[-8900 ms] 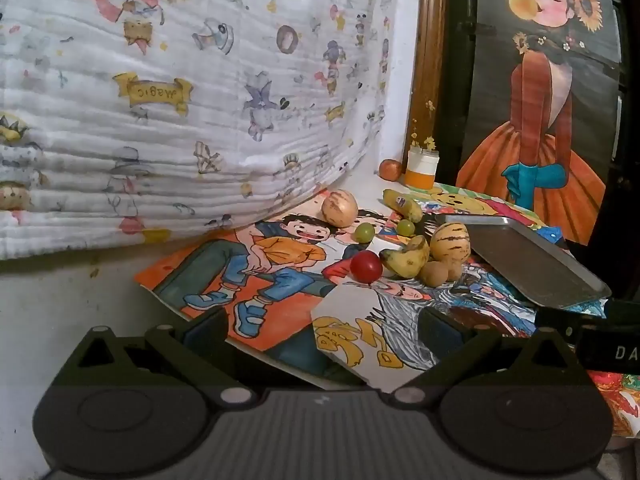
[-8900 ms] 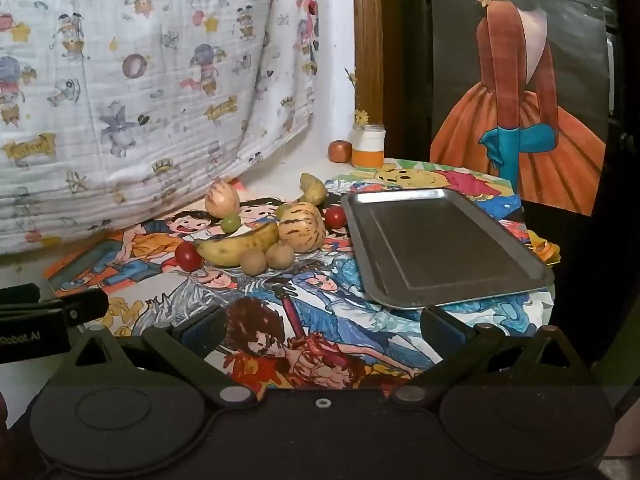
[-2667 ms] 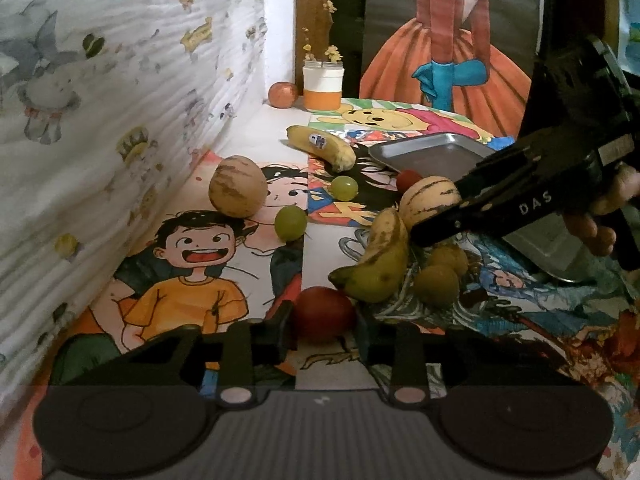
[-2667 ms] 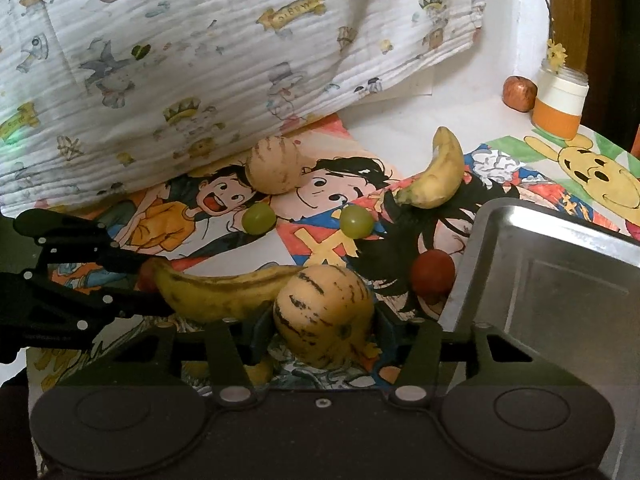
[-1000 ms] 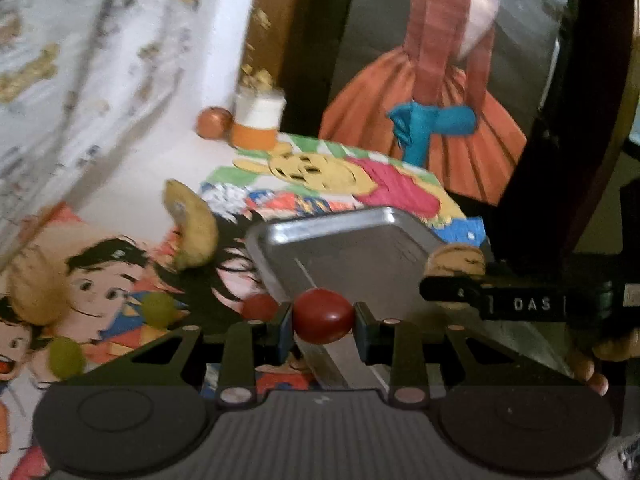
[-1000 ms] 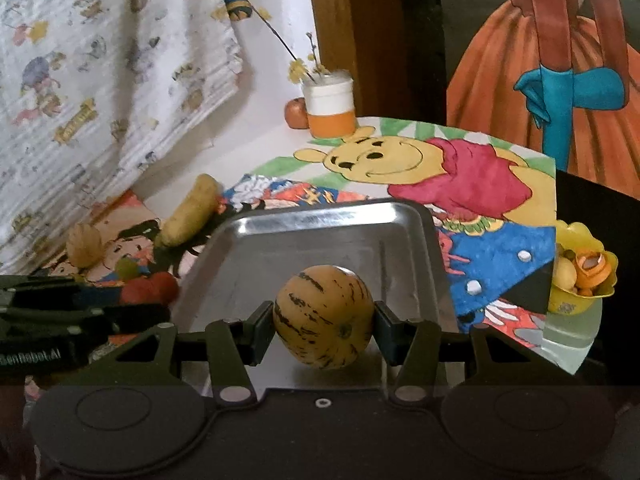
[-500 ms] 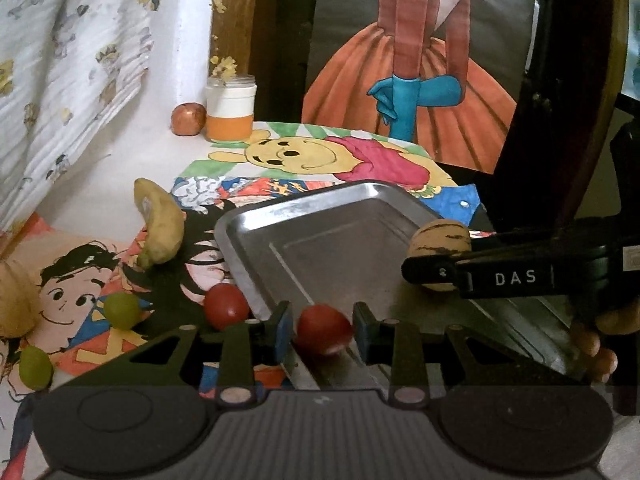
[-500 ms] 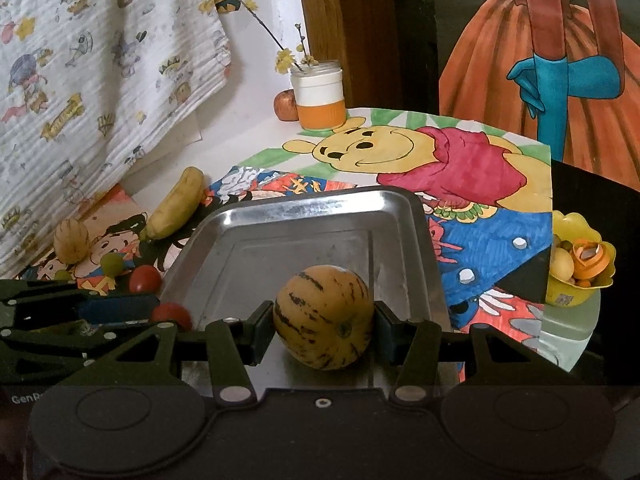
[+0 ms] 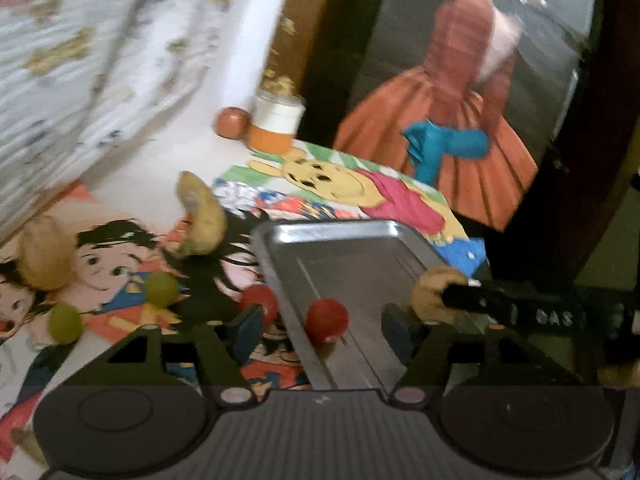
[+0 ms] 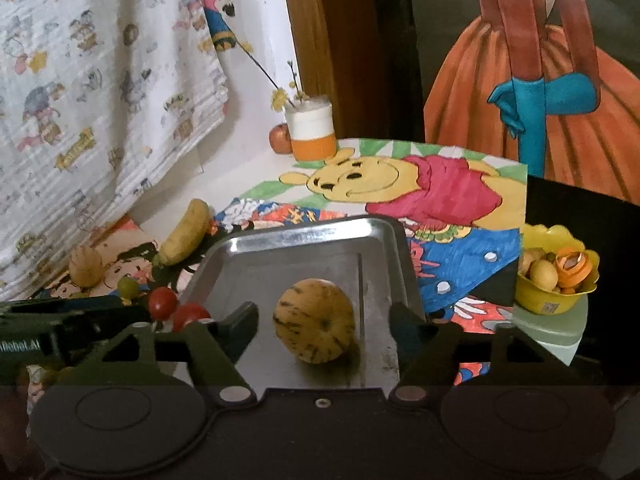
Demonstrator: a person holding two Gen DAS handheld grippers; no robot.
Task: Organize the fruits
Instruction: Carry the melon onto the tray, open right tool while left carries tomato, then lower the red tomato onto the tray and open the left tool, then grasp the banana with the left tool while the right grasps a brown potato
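A metal tray [image 9: 340, 236] lies on the picture-covered table and also shows in the right wrist view [image 10: 304, 236]. My left gripper [image 9: 322, 322] is open; a red tomato [image 9: 327, 320] lies loose between its fingers just inside the tray's left rim. My right gripper [image 10: 324, 326] is open; a striped yellow melon [image 10: 314, 320] rests on the tray floor between its fingers. The melon [image 9: 434, 292] and right gripper show at the right of the left wrist view. A second tomato [image 9: 259, 300] lies outside the tray.
Left of the tray lie a banana [image 10: 186, 232], two green grapes [image 9: 161, 289] [image 9: 65, 322] and a tan striped melon [image 9: 46, 258]. A white-orange jar [image 10: 312, 128] and an apple [image 10: 280, 139] stand at the back. A yellow bowl [image 10: 556, 272] sits at the right.
Both grippers have opened. The left one has let go of the tomato, the right one has let go of the striped melon, and both fruits now rest in the tray.
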